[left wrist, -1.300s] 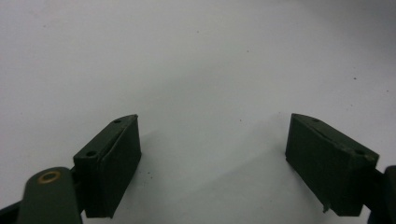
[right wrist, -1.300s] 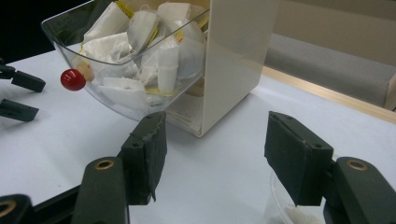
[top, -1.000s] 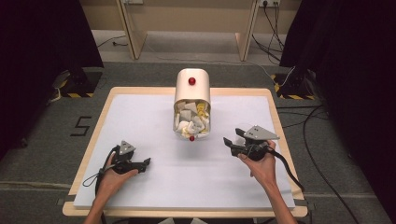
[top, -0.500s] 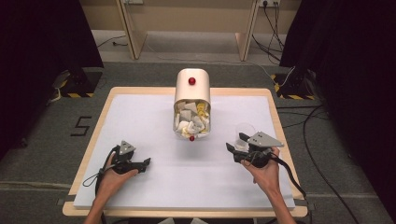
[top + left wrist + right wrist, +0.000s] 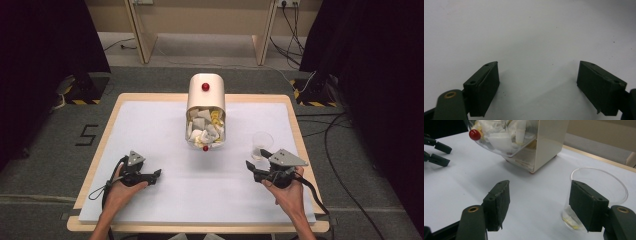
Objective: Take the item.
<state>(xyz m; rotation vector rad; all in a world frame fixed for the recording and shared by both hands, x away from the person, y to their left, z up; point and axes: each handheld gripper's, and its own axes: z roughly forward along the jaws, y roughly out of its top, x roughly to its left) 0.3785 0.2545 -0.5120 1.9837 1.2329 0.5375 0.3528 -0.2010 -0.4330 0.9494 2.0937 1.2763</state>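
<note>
**Cup set down with a packet inside, right fingers backing off**

While the right gripper (image 5: 256,161) sits at about 4 o'clock on the worktop (image 5: 150,125), its fingers stand wide and have just been opening. In the right gripper view the clear plastic cup (image 5: 599,192) is behind the right-hand finger (image 5: 587,206), not between the two. Nothing is gripped.

Status, as I read it:
- Cup (image 5: 262,144) stands upright on the worktop, just beyond the right gripper, at about 3 o'clock from the dispenser (image 5: 205,111). Long axis vertical, mouth up.
- Something small, pale with a yellow edge, lies at the cup bottom (image 5: 571,220); probably one packet. If so, one transfer is done.
- Dispenser is at worktop centre towards 12 o'clock, clear bin tilted open towards the person, a red knob (image 5: 205,148) on its front lip. Its long axis runs 12 to 6, opening facing 6 o'clock. Still well stocked with white and yellow packets (image 5: 205,127).
- Left gripper (image 5: 152,175) rests at about 8 o'clock, fingers wide, only bare worktop between them in the left gripper view.

Left to do, judged: maybe further packets into the cup, and the bin is not yet swung shut. Can't tell from the frames how many packets are wanted.
</note>
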